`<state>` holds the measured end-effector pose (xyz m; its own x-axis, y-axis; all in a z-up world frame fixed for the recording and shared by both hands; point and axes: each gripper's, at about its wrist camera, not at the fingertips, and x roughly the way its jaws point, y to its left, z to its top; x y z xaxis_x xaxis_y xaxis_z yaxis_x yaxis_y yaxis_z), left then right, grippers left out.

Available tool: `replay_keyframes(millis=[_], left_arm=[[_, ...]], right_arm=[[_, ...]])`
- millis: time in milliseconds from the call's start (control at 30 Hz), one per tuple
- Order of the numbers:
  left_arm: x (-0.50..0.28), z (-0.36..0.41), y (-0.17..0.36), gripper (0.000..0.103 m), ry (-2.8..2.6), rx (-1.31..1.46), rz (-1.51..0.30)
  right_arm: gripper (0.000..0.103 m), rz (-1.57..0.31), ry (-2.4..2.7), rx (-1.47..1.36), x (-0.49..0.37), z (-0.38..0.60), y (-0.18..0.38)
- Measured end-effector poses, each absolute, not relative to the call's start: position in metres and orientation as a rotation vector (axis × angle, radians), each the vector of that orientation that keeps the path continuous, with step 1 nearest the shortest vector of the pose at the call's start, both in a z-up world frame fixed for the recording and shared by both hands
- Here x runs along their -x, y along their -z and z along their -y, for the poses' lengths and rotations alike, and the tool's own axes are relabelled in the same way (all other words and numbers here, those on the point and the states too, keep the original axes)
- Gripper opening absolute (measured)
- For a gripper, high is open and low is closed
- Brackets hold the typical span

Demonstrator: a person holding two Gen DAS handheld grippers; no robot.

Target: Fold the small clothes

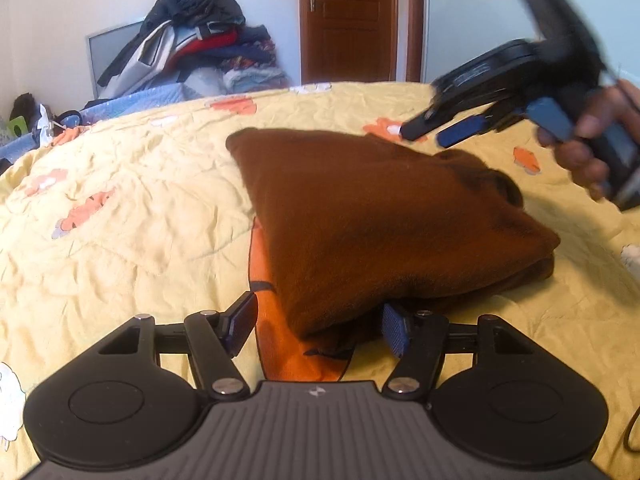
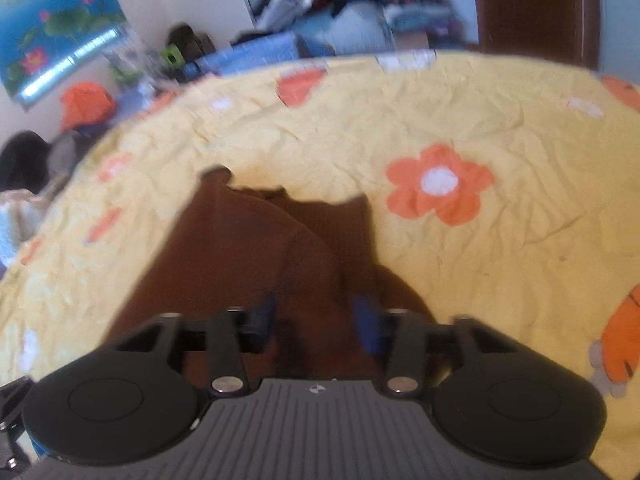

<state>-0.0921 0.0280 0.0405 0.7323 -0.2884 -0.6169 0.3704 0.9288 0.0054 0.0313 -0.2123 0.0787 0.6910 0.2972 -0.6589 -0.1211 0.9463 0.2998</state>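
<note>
Bed: wide yellow quilted bedspread (image 1: pixel 120 200) printed with orange and white flowers, wrinkled all over; it carries everything that matters here.

Clutter beyond the far edge: tall heap of mixed dark, red and blue clothes (image 1: pixel 200 40) against the wall, beside a brown wooden door (image 1: pixel 348 20); none of it touches the bedspread's working area.

Garment: small brown fleece garment (image 1: pixel 380 220), folded into a thick, roughly four-sided bundle, lying mid-bed and nearer the near edge. Its long axis runs from the near edge away toward the far edge, slanting a little. A looser flap shows along its right side.

Left gripper (image 1: pixel 318 330): low at the near edge, its blue-padded fingers spread apart. The garment's near corner sits between them, the right pad against or just under the cloth; no pinch is made.

Right gripper (image 1: pixel 440 132): blurred, held in a hand above the garment's far right part. Its own camera shows the fingers parted over brown cloth with nothing between them (image 2: pixel 316 320).

Key relation: garment lies straight ahead of the left gripper, corner already within its span, so that side looks nearer to a grasp; the right one hangs above the looser edge, apart from it.

Likely call: closing on the near corner probably comes next, though whether for another fold or for moving the bundle cannot be told.
</note>
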Motion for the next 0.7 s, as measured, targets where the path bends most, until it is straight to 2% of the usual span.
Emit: replay_keyframes(millis=[33, 333, 400, 467, 500, 567, 700], left_arm=[[0.092, -0.029, -0.040, 0.065, 0.364, -0.124, -0.657], [0.087, -0.025, -0.037, 0.060, 0.358, -0.138, -0.662], [0.086, -0.020, -0.037, 0.054, 0.365, -0.146, -0.661], [0.086, -0.015, -0.036, 0.022, 0.369, -0.181, -0.646], [0.087, -0.014, -0.037, 0.012, 0.357, -0.210, -0.632], [0.090, -0.020, -0.039, 0.009, 0.321, -0.249, -0.617], [0.087, -0.032, -0.029, 0.009, 0.339, -0.234, -0.653]], right_arm=[[0.069, -0.736, -0.256, -0.255, -0.018, 0.213, -0.085], [0.067, -0.779, -0.266, -0.306, 0.045, 0.232, -0.085], [0.059, -0.815, -0.307, -0.313, 0.049, 0.226, -0.077], [0.032, -0.854, -0.333, -0.295, 0.051, 0.213, -0.065], [0.029, -0.858, -0.334, -0.280, 0.051, 0.209, -0.061], [0.022, -0.847, -0.346, -0.275, 0.052, 0.210, -0.060], [0.021, -0.852, -0.339, -0.277, 0.058, 0.224, -0.056]])
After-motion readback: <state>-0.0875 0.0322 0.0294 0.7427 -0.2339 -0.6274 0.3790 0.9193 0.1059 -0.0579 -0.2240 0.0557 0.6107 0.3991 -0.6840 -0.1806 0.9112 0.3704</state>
